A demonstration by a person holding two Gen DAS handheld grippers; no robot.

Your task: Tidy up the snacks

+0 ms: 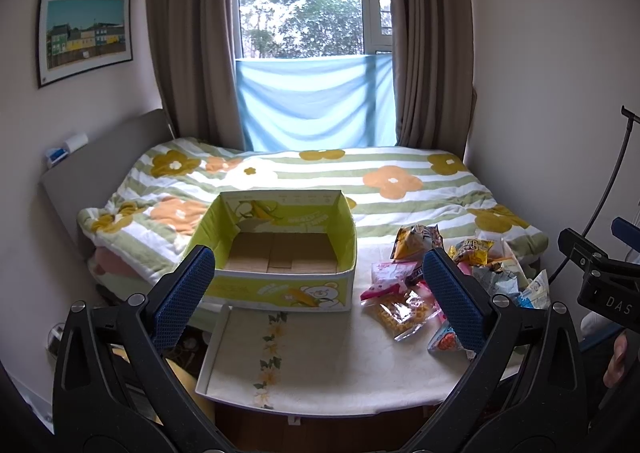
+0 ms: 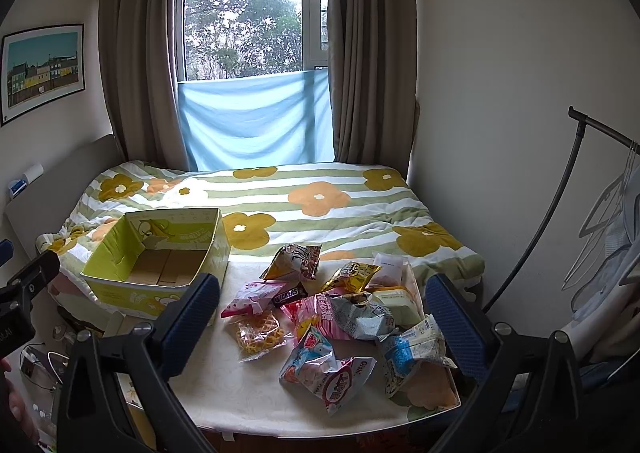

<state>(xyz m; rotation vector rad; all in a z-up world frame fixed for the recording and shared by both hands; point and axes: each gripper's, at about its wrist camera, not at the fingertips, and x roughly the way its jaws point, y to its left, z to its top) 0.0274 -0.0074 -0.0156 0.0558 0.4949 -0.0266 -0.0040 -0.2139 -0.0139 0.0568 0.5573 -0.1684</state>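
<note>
- Left wrist view: my left gripper (image 1: 320, 293) hangs over the counter (image 1: 320, 373), jaws spread wide, nothing between the blue pads (image 1: 182, 295).
- Dead ahead between those pads sits the box (image 1: 280, 253), green and yellow, open on top, bare cardboard floor showing. Its far side rests against the bed (image 1: 320, 177).
- A flap (image 1: 276, 357) with a flower strip lies flat on the counter in front of the box.
- The snacks (image 1: 436, 285) are heaped to the right of the box, on the counter, apart from it. A clear bag of yellow crackers (image 1: 402, 315) lies nearest me.
- At the far right edge I catch my right gripper (image 1: 600, 277); from here I cannot tell how its jaws stand.
- Right wrist view: my right gripper (image 2: 322, 317) is wide too, empty, pads framing the pile.
- The snacks (image 2: 340, 313) fill the middle: a Snickers bar (image 2: 290, 295) beside a pink pack (image 2: 256, 297), a gold pack (image 2: 352, 273) behind, a blue-and-white bag (image 2: 412, 353) on the right, a red-and-white bag (image 2: 328, 373) closest.
- The box (image 2: 156, 261) stands to the left of the pile, holding no snacks.
- Beyond everything, the window (image 2: 244, 21) with a blue cloth (image 2: 256, 121) hung across its lower part.
</note>
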